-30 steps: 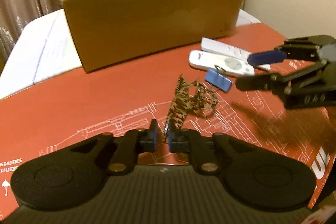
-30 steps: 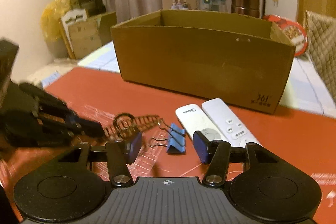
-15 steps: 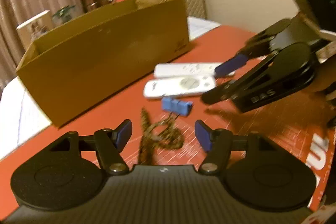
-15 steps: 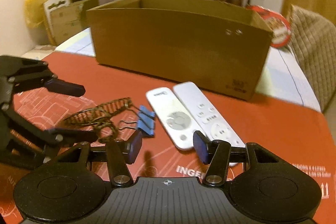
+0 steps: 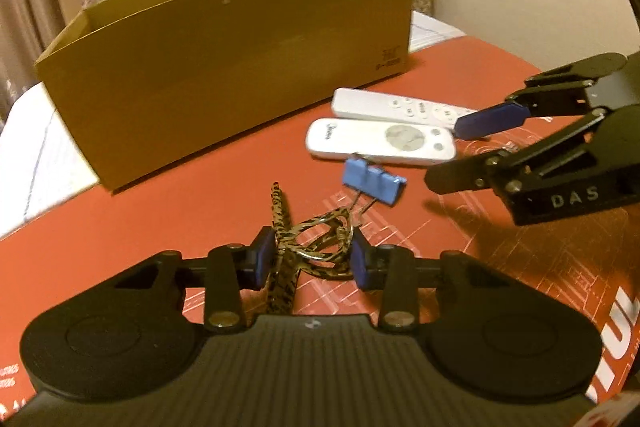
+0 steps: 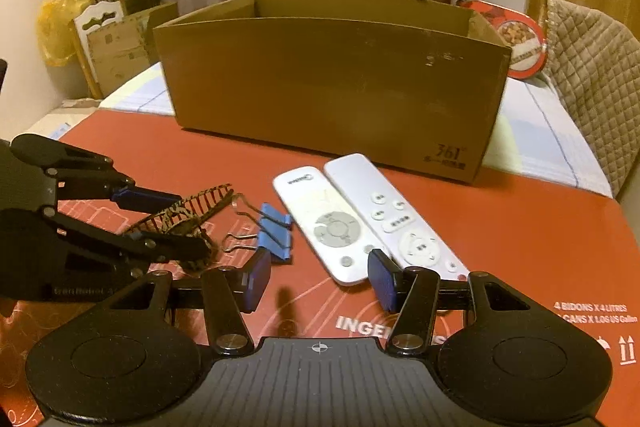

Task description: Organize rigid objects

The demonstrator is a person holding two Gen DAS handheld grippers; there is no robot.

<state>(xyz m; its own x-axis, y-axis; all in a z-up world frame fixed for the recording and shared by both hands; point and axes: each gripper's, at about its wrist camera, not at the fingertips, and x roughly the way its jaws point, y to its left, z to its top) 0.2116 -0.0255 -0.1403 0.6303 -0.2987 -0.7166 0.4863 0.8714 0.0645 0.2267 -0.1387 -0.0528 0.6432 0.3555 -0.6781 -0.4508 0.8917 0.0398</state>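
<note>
Left claw (image 5: pixel 313 259) straddles hair clip (image 5: pixel 304 247), pads apart; right view shows clip's teeth. Right claw (image 6: pixel 320 277) apart over remotes (image 6: pixel 332 223).

The cardboard box (image 6: pixel 332 79) carries "361°" near its lower corner. The right gripper (image 5: pixel 472 151) reads "DAS". The red mat (image 6: pixel 520 235) shows "INGE…", "4 BIDONS X 4 LITRES" and, blurred, perhaps "CANS X LOS US Gallon"
</note>
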